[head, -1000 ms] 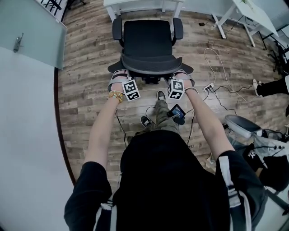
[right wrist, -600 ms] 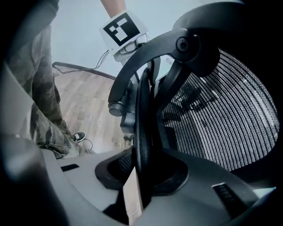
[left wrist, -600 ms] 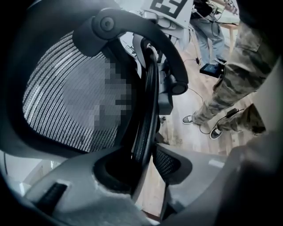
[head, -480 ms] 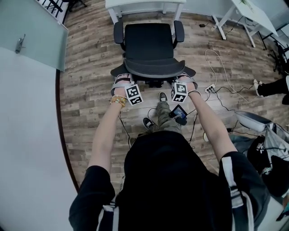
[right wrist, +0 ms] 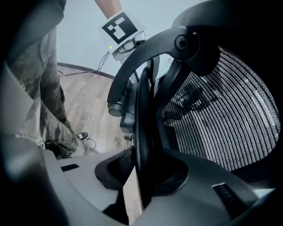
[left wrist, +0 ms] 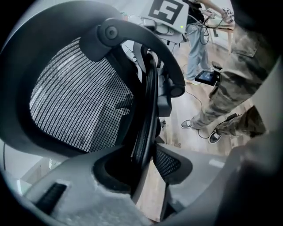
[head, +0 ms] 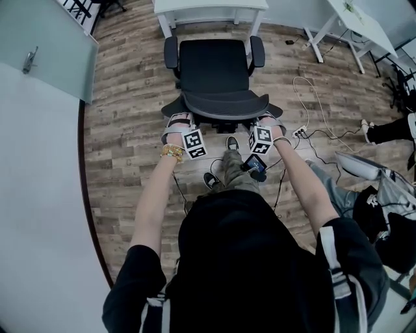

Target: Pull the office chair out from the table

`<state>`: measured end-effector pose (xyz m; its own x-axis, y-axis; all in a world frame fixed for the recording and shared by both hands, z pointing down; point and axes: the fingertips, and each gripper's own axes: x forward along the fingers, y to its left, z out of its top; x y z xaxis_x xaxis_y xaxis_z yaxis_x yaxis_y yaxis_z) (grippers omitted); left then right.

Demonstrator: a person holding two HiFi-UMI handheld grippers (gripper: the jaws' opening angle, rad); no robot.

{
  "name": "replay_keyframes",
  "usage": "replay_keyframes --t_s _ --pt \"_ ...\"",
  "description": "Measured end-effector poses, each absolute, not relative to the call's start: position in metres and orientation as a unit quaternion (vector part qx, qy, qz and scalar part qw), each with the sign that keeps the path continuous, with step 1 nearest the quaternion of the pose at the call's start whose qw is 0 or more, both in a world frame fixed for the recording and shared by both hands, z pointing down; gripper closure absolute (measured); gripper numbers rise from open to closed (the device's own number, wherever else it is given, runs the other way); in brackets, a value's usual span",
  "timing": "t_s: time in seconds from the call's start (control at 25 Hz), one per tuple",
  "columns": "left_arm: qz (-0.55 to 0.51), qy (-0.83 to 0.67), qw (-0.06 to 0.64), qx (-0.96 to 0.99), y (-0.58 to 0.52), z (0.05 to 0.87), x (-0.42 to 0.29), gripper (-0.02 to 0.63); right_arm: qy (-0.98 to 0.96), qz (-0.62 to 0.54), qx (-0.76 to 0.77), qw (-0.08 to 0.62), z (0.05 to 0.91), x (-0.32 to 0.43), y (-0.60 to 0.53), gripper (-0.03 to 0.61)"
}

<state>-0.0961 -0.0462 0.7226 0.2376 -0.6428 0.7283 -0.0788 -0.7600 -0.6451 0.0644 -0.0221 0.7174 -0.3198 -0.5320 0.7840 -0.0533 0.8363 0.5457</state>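
Note:
The black office chair (head: 214, 65) faces a white table (head: 211, 8) at the top of the head view, its seat just outside the table edge. Its curved mesh backrest (head: 222, 104) is toward me. My left gripper (head: 177, 119) is shut on the backrest's left rim, and my right gripper (head: 268, 118) is shut on its right rim. The left gripper view has the black rim (left wrist: 146, 132) pinched in the left gripper (left wrist: 143, 164), mesh (left wrist: 75, 106) beside it. The right gripper view has the rim (right wrist: 142, 132) clamped in the right gripper (right wrist: 141, 176).
Wood floor all round. A power strip with cables (head: 299, 133) lies right of the chair. My feet (head: 231, 142) stand just behind the chair base. A second white table (head: 364, 23) is at back right, a grey chair (head: 356, 166) and bags at right, a glass partition (head: 45, 45) at left.
The chair has rolled a little back from the table toward me. Both grippers came back with it, still clamped on the backrest rim.

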Motion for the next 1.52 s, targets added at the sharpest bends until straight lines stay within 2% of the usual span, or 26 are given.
replay_keyframes --t_s 0.52,0.8,0.96,1.12,1.28,1.52 --pt "-0.562 0.223 0.196 -0.772 -0.030 0.718 -0.096 0.443 -0.783 -0.225 0.187 0.549 0.712 0.064 -0.009 0.483" --pt "-0.572 0.195 0.134 -0.786 -0.027 0.716 -0.095 0.445 -0.783 -0.214 0.181 0.555 0.710 0.064 -0.009 0.479" --pt "-0.554 0.205 0.136 -0.795 -0.026 0.712 -0.093 0.445 -0.787 -0.188 0.178 0.560 0.705 0.065 -0.005 0.434" --pt "-0.515 0.223 0.122 -0.819 -0.019 0.694 -0.089 0.445 -0.808 -0.165 0.208 0.526 0.677 0.063 0.003 0.476" --pt "-0.473 0.222 0.127 -0.843 0.003 0.669 -0.078 0.454 -0.827 -0.156 0.195 0.504 0.658 0.057 0.029 0.486" --pt "-0.437 0.116 0.101 -0.886 0.058 0.634 -0.051 0.479 -0.882 -0.099 0.121 0.445 0.612 0.032 0.067 0.506"
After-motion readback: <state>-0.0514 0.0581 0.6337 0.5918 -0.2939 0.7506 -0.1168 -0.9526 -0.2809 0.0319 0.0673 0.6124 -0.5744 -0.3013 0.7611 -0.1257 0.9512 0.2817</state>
